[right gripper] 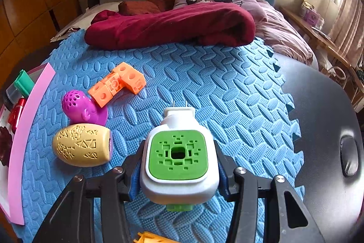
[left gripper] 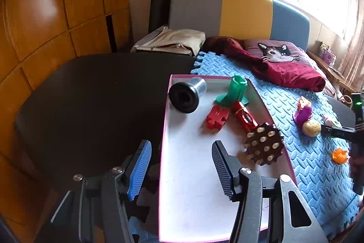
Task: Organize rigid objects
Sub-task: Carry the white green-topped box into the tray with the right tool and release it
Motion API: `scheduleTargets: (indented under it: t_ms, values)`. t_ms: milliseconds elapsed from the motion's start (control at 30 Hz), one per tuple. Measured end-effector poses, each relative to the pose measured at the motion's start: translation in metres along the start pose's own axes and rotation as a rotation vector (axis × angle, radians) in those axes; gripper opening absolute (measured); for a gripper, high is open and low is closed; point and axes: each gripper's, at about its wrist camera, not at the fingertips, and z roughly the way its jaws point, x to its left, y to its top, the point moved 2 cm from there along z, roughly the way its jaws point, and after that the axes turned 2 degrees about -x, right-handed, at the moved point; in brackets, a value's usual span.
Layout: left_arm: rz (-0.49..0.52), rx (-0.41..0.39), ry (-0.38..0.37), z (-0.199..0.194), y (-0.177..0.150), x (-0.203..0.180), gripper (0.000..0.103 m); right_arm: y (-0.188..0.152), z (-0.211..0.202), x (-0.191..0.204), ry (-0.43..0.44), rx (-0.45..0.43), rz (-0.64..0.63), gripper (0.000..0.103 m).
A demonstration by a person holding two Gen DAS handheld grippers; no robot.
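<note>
Right gripper (right gripper: 179, 174) jaws clamp a white plug-in device (right gripper: 179, 165) with green perforated face, above the blue foam mat (right gripper: 227, 95). Just left: tan patterned egg (right gripper: 83, 147), purple toy (right gripper: 79, 108), orange blocks (right gripper: 118, 85). Left gripper (left gripper: 179, 165) jaws released over the pink-rimmed tray (left gripper: 193, 197).

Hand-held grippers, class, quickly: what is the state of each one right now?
Left hand-held gripper: open, holding nothing, over the pink-rimmed tray.
Right hand-held gripper: closed on the white and green plug-in device.
</note>
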Motion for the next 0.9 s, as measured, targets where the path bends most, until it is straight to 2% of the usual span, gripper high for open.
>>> scheduleTargets:
  t_ms: [167, 333, 533, 633, 800, 900]
  values:
    - [-0.024, 0.003, 0.007, 0.003, -0.004, 0.012, 0.057, 0.004, -0.019, 0.007, 0.064, -0.033, 0.063, 0.052]
    - [-0.072, -0.007, 0.02, 0.002, -0.002, 0.029, 0.057, 0.018, -0.053, 0.05, 0.161, -0.109, 0.018, 0.052]
    - [-0.123, -0.025, 0.049, -0.002, -0.001, 0.054, 0.057, 0.025, -0.097, 0.157, 0.362, -0.184, -0.122, 0.052]
    - [-0.139, -0.022, 0.065, -0.003, -0.004, 0.065, 0.057, 0.019, -0.106, 0.222, 0.472, -0.181, -0.194, 0.052]
    - [-0.171, -0.014, 0.08, -0.005, -0.011, 0.081, 0.057, -0.002, -0.093, 0.305, 0.523, -0.134, -0.304, 0.052]
    - [-0.178, -0.012, 0.086, -0.005, -0.014, 0.088, 0.057, -0.017, -0.072, 0.335, 0.473, -0.105, -0.385, 0.052]
